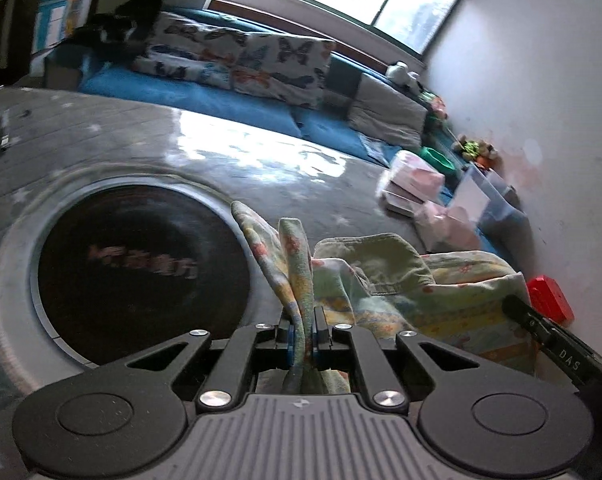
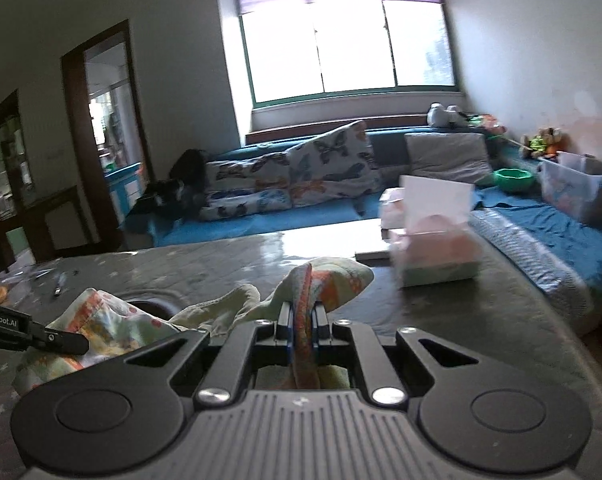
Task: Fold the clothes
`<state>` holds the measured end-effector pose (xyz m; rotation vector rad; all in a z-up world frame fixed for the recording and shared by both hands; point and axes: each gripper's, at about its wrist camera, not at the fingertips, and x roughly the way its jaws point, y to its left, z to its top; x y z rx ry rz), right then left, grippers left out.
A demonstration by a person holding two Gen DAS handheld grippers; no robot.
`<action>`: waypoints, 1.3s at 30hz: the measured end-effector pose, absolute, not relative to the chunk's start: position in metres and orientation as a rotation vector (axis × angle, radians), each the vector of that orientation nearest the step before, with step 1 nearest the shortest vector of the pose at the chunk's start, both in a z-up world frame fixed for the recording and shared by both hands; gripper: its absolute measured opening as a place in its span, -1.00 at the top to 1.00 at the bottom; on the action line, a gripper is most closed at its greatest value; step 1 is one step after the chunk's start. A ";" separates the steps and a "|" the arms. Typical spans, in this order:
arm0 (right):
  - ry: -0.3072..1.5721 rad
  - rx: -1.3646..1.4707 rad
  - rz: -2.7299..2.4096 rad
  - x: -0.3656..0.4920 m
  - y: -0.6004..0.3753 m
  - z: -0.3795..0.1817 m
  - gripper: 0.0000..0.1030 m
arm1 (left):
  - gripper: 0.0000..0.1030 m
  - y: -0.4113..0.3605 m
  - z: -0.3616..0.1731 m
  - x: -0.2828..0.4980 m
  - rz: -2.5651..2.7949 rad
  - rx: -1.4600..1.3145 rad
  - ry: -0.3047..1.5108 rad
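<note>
A small pale green and yellow floral garment (image 1: 385, 280) hangs bunched between both grippers, above a grey table (image 1: 141, 136). My left gripper (image 1: 302, 334) is shut on one edge of it, with cloth sticking up between the fingers. My right gripper (image 2: 302, 330) is shut on another edge of the garment (image 2: 329, 284). The right gripper's finger (image 1: 541, 324) shows at the right of the left wrist view. The left gripper's finger (image 2: 41, 334) shows at the left of the right wrist view, lying against the cloth.
A round black induction plate (image 1: 137, 268) is set into the table below the left gripper. Pink and white boxes (image 2: 433, 232) stand at the table's far right. A red object (image 1: 549, 300) lies near the wall. A blue sofa (image 2: 261, 220) with butterfly cushions runs behind the table.
</note>
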<state>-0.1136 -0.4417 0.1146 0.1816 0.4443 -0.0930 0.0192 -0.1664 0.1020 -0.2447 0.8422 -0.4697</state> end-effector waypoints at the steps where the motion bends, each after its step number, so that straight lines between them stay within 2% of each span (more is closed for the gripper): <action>1: 0.444 0.181 -0.106 -0.115 -0.448 0.115 0.86 | 0.84 -0.174 0.102 0.020 -0.477 -0.237 0.843; 16: 0.449 0.184 -0.238 -0.122 -0.511 0.108 0.86 | 0.84 -0.259 0.096 0.032 -0.545 -0.156 0.873; 39: 0.566 0.211 -0.328 -0.125 -0.544 0.055 0.85 | 0.83 -0.285 0.054 0.035 -0.538 -0.073 0.966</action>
